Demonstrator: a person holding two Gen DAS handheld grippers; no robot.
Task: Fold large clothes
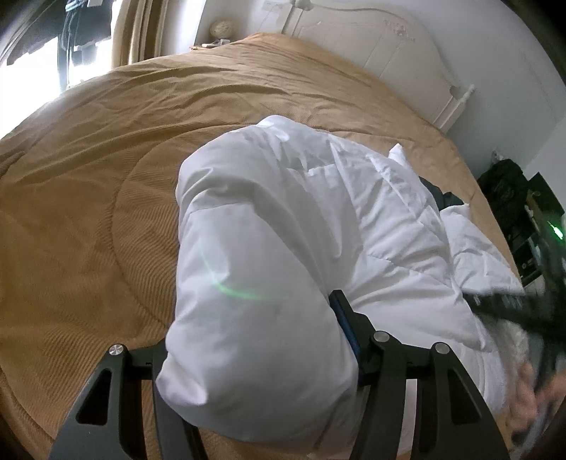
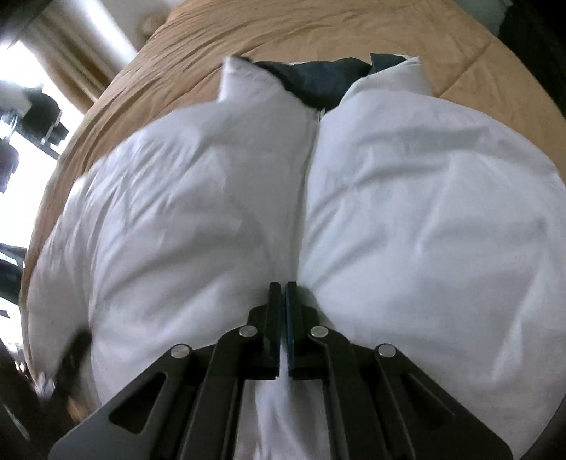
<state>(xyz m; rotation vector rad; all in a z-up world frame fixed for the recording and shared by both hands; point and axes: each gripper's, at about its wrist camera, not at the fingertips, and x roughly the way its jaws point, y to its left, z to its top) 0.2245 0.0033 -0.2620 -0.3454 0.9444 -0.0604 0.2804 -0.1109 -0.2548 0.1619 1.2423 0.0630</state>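
A puffy white jacket (image 1: 283, 219) lies on the tan bedspread (image 1: 88, 177). My left gripper (image 1: 251, 318) is clamped around a thick folded bulge of it. The padding swells up between the jaws and hides the left finger, while the right finger (image 1: 345, 318) presses into the fabric. In the right wrist view the jacket (image 2: 424, 212) lies front up, with its zip line running down the middle and dark navy lining (image 2: 318, 81) at the collar. My right gripper (image 2: 284, 293) is shut at the near hem by the zip, with white cloth pinched between its pads. It shows as a dark blur (image 1: 513, 308) in the left view.
A white headboard (image 1: 389, 53) stands at the far end of the bed. A bright window and curtain (image 1: 134, 32) are at the left. Dark bags and boxes (image 1: 506, 187) sit off the bed's right edge. A person's hand (image 1: 527, 389) shows at the lower right.
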